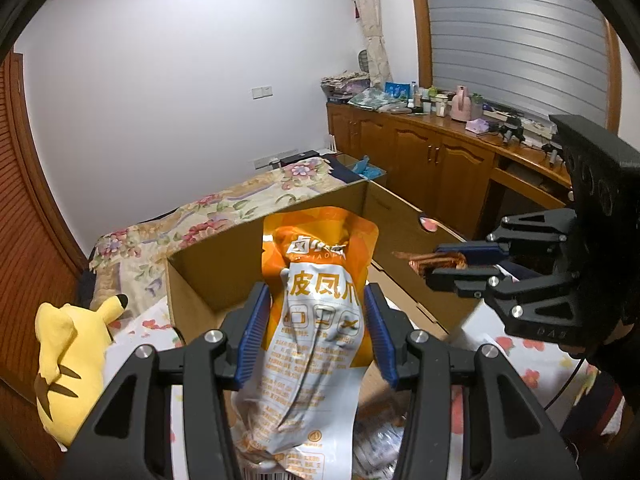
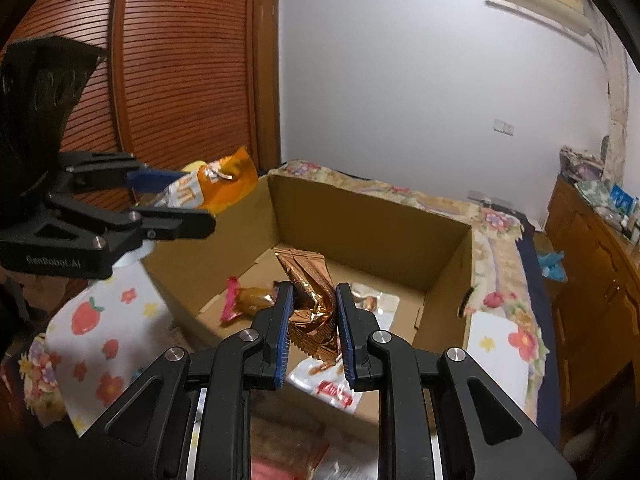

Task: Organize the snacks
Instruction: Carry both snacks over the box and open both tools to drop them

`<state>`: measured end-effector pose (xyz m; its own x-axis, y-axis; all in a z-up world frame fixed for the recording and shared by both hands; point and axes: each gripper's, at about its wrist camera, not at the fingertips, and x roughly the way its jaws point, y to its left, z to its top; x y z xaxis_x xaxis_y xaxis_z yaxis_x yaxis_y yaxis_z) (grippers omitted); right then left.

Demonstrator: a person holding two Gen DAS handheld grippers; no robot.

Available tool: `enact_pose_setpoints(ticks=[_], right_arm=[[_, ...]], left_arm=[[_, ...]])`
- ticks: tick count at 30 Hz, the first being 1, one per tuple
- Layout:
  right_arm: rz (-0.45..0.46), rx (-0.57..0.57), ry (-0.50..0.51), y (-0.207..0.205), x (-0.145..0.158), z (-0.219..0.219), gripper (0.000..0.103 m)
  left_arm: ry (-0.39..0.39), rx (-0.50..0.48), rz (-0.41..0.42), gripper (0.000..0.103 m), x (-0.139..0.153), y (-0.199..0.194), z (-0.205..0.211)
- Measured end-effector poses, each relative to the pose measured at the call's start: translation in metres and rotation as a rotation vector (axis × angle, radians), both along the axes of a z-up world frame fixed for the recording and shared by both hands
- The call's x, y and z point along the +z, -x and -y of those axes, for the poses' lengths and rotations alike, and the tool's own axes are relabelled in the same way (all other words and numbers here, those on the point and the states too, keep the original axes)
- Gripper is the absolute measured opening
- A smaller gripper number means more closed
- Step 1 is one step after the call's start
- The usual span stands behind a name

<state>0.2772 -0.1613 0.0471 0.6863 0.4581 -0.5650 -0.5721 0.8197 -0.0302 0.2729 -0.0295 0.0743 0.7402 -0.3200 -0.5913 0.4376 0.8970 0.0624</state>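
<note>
The left tongs (image 1: 316,328) stand part open, clamped on an orange-and-white snack pouch (image 1: 320,304) whose lower end is cut off. The right tongs (image 2: 313,326), clenched, pinch a copper foil packet (image 2: 314,308). At 12 o'clock beyond both lies the open cardboard box (image 2: 372,216), with blurred wrappers inside.

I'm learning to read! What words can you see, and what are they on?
"GenRobot.AI": on the black left gripper, seen from the right wrist.
"皮凤爪": large characters on the orange-and-white crinkled snack bag.
Smaller print on that bag: too small to read.
Red lettering on the white packet in the cardboard box: blurred.
</note>
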Motion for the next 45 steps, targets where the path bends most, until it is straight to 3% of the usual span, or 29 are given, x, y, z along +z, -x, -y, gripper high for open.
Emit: enact_pose_setpoints(ticks=[11, 17, 45], right_arm=[[-0.072, -0.001, 0.042, -0.034, -0.019, -0.008, 0.02], [-0.113, -0.017, 0.03, -0.043, -0.027, -0.008, 0.026], [-0.131, -0.028, -0.016, -0.019, -0.033, 0.012, 0.035]], left_arm=[[0.007, 0.017, -0.016, 0.047, -0.008, -0.046, 0.003], [0.014, 0.017, -0.032, 0.048, -0.017, -0.054, 0.006], [0.043, 0.074, -0.041, 0.058, -0.019, -0.062, 0.003]])
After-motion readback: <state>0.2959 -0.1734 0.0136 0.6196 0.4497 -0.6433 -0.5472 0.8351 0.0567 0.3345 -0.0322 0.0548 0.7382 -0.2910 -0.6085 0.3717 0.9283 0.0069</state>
